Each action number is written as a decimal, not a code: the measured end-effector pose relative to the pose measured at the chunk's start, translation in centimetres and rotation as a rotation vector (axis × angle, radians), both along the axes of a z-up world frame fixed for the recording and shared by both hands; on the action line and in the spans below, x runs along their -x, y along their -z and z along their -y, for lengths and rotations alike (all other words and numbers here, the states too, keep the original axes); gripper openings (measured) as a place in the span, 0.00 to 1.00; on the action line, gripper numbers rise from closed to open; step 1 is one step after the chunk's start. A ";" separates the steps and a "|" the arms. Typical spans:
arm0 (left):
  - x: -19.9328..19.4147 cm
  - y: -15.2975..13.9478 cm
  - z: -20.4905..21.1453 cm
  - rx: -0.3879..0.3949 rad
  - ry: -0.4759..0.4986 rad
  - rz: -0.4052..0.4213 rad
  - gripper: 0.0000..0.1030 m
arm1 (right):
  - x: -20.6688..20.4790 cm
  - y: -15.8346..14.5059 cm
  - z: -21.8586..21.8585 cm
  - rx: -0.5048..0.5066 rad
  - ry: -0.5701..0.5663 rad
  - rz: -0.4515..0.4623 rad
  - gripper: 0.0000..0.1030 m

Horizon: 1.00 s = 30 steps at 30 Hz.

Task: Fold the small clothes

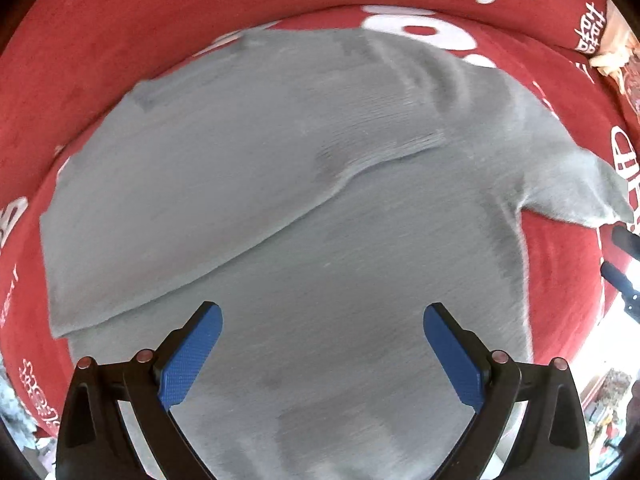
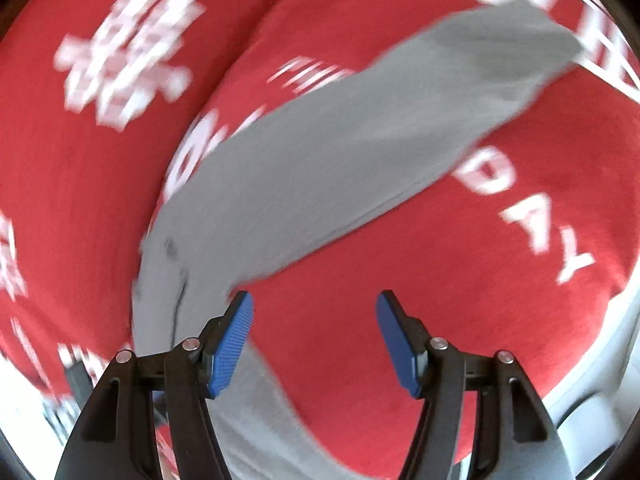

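The grey garment (image 1: 304,208) is being shown spread over the red cover with white lettering (image 1: 100,60), and one sleeve is already seen lying folded across the body, its cuff (image 1: 424,142) resting on the chest area. The other sleeve (image 2: 360,140) is being seen stretched out sideways over the red cloth, so the fold is judged to be partly done: one sleeve in, one sleeve out, and the body not yet doubled over.

The left gripper (image 1: 322,346) is being held above the lower part of the garment, its blue pads set wide apart and nothing caught between them. The right gripper (image 2: 316,340) is being carried beside the outstretched sleeve, tongs likewise wide and gripping nothing; that view is being smeared by motion blur.

No container is being shown in either view, so nothing can be said of contents. Where the folded piece is meant to go cannot be told.
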<state>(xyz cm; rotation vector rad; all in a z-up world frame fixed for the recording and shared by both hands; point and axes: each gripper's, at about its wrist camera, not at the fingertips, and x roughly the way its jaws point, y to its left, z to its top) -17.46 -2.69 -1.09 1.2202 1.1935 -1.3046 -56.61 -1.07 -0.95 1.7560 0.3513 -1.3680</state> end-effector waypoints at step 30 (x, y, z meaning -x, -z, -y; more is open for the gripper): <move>3.8 1.0 3.1 0.026 -0.012 0.019 0.98 | 8.5 4.5 3.5 0.214 0.472 0.448 0.05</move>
